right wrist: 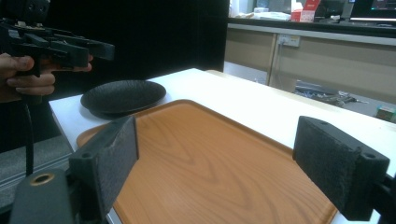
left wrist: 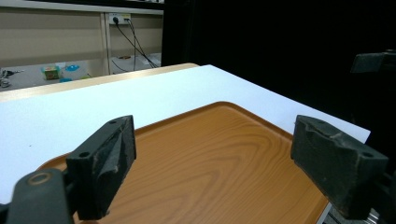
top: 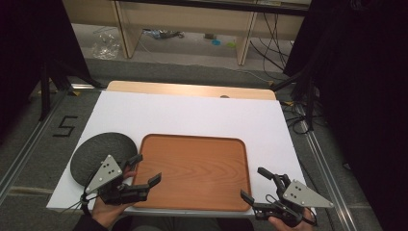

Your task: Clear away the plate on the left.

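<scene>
High view: wooden tray [top: 192, 168] sits centre-front on white table top [top: 192, 113], w/ dark round plate [top: 91, 151] just beside tray's left edge, nothing on either. Left gripper [top: 144, 169] held by a hand [top: 108, 209] at tray's front-left corner, jaws wide apart & holding nothing; right gripper [top: 255, 185] at front-right corner, jaws also apart & empty. Right gripper view has left gripper [right wrist: 100, 49] raised above the plate [right wrist: 122, 95], not touching it.
</scene>
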{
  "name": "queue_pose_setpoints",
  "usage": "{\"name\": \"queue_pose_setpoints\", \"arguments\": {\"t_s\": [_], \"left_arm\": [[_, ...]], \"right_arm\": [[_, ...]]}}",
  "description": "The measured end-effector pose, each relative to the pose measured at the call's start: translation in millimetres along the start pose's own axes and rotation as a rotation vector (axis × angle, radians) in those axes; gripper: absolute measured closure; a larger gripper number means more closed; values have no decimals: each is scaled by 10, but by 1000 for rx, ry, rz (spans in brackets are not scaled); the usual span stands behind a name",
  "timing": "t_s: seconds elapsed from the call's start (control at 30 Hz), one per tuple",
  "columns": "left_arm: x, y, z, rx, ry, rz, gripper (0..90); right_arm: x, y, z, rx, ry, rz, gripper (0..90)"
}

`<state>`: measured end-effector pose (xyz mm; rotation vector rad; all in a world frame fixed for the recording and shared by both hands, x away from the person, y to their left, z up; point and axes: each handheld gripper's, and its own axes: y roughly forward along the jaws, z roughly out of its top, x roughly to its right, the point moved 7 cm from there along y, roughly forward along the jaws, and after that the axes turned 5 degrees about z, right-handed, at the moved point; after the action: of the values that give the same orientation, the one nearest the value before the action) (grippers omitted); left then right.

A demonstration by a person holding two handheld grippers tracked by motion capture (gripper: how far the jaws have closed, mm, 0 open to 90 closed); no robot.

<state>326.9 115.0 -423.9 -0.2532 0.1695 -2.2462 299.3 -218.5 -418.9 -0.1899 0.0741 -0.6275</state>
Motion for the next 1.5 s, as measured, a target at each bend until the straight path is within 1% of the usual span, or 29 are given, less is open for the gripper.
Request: {"name": "queue_pose_setpoints", "arguments": {"t_s": [0.07, 0.27, 0.3, 0.33, 0.4, 0.43, 0.57, 0.6, 0.63, 0.67, 0.83, 0.9, 0.93, 0.97, 1.1, 1.43, 1.47, 1.5], "left_arm": [[-3, 0, -2, -3, -9, 5, 139], [-12, -1, -4, -4, -8, 11, 139], [-19, -1, -2, -2, -9, 13, 139], [-23, -1, -3, -4, -9, 13, 140], [-40, -3, -1, -4, -12, 20, 140], [-59, -11, 7, 0, -24, 24, 141], [-84, -19, 13, 3, -24, 33, 141], [-93, -22, 17, 6, -30, 37, 142], [-97, -18, 23, 14, -33, 31, 143], [-105, -29, 21, 7, -35, 42, 143], [-135, -41, 33, 13, -39, 52, 143], [-149, -46, 36, 15, -42, 55, 144], [-153, -46, 38, 16, -44, 56, 144], [-159, -49, 39, 16, -47, 59, 145], [-186, -68, 55, 26, -61, 63, 145], [-234, -86, 66, 30, -73, 73, 145], [-239, -89, 68, 31, -78, 75, 145], [-252, -94, 73, 31, -75, 78, 145]], "right_arm": [[0, 0, -1, 0, 0, 0, 154], [-5, 4, 0, 1, 1, 3, 154], [0, -2, -4, -7, -1, -5, 154], [1, 1, -2, -2, -2, -7, 155], [-7, 2, -6, -8, 0, 2, 155], [-10, 5, -6, -6, -2, 9, 155], [-9, 5, -5, -6, -1, 8, 155], [-8, 6, -4, -5, -1, 4, 154], [-10, 4, -6, -8, 0, 9, 155], [-9, 6, -4, -6, -1, 8, 155], [-11, 5, -5, -6, -2, 9, 154], [-12, 4, -6, -8, -1, 8, 154], [-16, -3, -11, -14, 9, 3, 155], [2, 4, 0, 2, -11, -5, 154], [1, 4, 1, 3, -12, -6, 155], [2, 5, 1, 3, -14, -6, 155], [1, 5, 1, 3, -14, -6, 155], [1, 5, 1, 4, -14, -6, 155]]}}
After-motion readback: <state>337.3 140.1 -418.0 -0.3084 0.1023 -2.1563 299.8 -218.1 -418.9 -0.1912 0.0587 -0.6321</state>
